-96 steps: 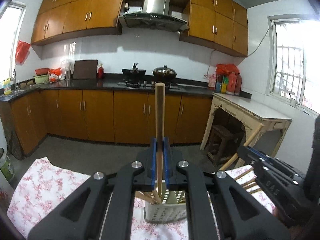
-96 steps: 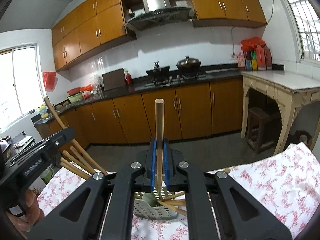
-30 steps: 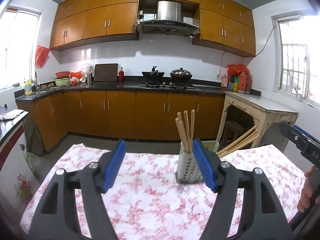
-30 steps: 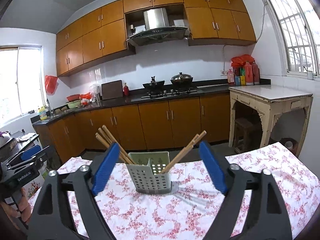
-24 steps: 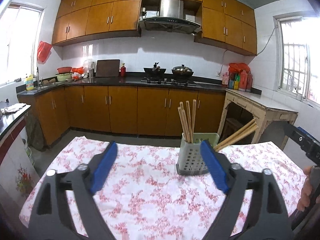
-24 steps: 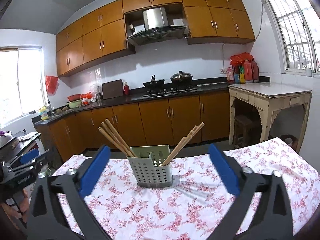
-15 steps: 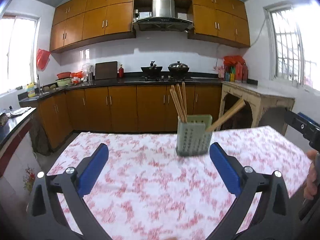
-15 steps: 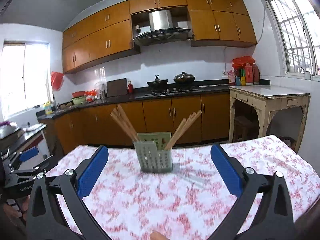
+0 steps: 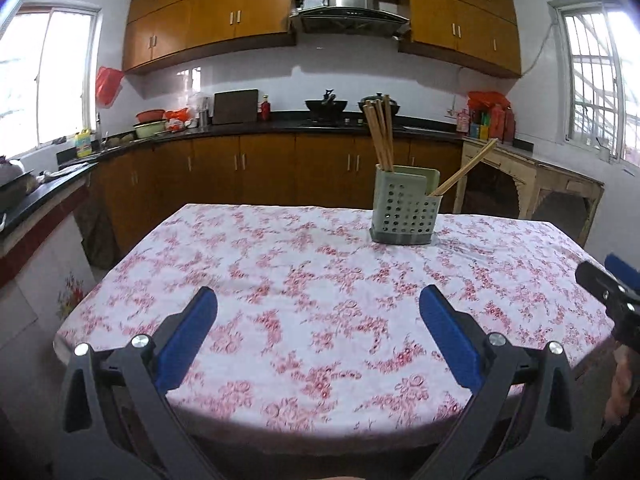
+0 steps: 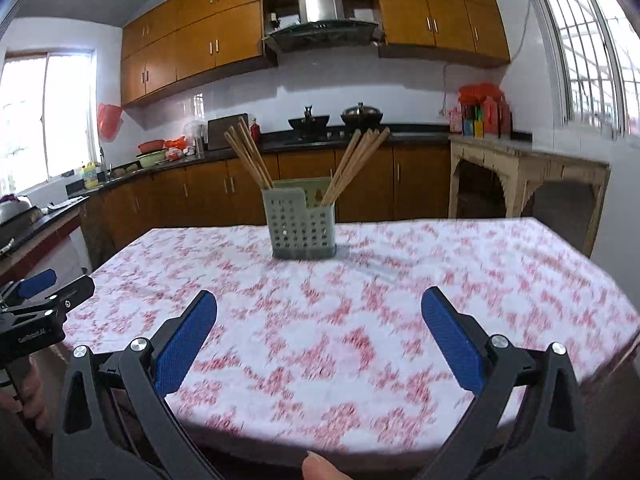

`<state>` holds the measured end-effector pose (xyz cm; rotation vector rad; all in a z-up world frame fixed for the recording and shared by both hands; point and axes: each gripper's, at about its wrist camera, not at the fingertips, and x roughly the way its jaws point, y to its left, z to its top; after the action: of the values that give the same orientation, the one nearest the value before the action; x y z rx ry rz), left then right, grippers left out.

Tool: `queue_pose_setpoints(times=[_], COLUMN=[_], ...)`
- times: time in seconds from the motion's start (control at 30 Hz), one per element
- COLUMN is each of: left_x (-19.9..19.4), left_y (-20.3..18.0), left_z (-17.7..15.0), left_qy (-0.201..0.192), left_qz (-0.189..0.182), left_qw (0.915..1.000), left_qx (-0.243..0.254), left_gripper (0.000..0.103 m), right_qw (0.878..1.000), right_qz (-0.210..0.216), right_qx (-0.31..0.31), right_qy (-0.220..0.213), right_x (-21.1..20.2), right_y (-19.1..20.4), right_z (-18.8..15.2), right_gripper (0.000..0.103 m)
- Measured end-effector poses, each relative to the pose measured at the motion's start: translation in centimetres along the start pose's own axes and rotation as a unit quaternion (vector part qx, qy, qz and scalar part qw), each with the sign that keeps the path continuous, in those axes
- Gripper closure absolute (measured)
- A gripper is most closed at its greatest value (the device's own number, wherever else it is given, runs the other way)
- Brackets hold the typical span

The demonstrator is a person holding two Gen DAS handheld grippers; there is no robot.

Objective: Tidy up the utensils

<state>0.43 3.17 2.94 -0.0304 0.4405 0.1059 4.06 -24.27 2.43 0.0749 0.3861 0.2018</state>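
left wrist view: looks forward between its jaws, tilted slightly down, from the table's (image 9: 304, 320) near edge.
right wrist view: same, rightward.
shared: utensil holder (image 9: 404, 216) (image 10: 302, 226) beyond both jaws.

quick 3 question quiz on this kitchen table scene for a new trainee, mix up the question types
1. True or false: the left gripper is shut on a chopstick.
2. How many separate bundles of chopsticks stand in the holder in the right wrist view? A) one B) two C) four
3. Fill in: the holder rests on a table covered by a white cloth with a ____ floral print.

Key
1. False. Both it and the right gripper are open with only cloth between the pads.
2. B. One bundle leans left, the other leans right, in separate compartments.
3. Red (pinkish red).
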Motion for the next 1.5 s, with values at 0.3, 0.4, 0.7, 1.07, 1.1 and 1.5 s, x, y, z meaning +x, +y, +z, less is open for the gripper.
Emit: queue_pose_setpoints(times=[0.3, 0.4, 0.7, 1.07, 1.1, 1.5], left_x=[-1.3, -1.4, -1.2, -1.0, -1.0, -1.3], left_y=[-0.6, -1.1, -1.4, -1.7, -1.7, -1.8], left_z=[-1.7, -2.2, -2.6, -2.9, -2.9, -2.8], left_qy=[-0.005, -0.001, 0.007, 0.012, 0.012, 0.007], left_qz=[-0.003, -0.008, -0.014, -0.021, -0.021, -0.021], left_qw=[1.0, 0.9999, 0.9999, 0.9997, 0.9997, 0.9997], left_qx=[0.006, 0.008, 0.003, 0.004, 0.004, 0.004], left_gripper=[0.004, 0.004, 0.004, 0.004, 0.004, 0.004], right_qw=[1.0, 1.0, 1.0, 0.999, 0.999, 1.0], right_qz=[0.0, 0.0, 0.0, 0.002, 0.002, -0.002], right_qx=[-0.005, 0.003, 0.004, 0.008, 0.009, 0.004], right_qy=[0.014, 0.012, 0.021, 0.034, 0.034, 0.022], right_x=[-1.0, -1.2, -1.3, -1.1, -1.1, -1.7], right_y=[0.2, -0.1, 0.0, 0.0, 0.0, 0.2], right_z=[-1.9, -2.1, -2.7, -3.2, -3.3, -3.0], right_gripper=[0.002, 0.002, 0.002, 0.002, 0.002, 0.002])
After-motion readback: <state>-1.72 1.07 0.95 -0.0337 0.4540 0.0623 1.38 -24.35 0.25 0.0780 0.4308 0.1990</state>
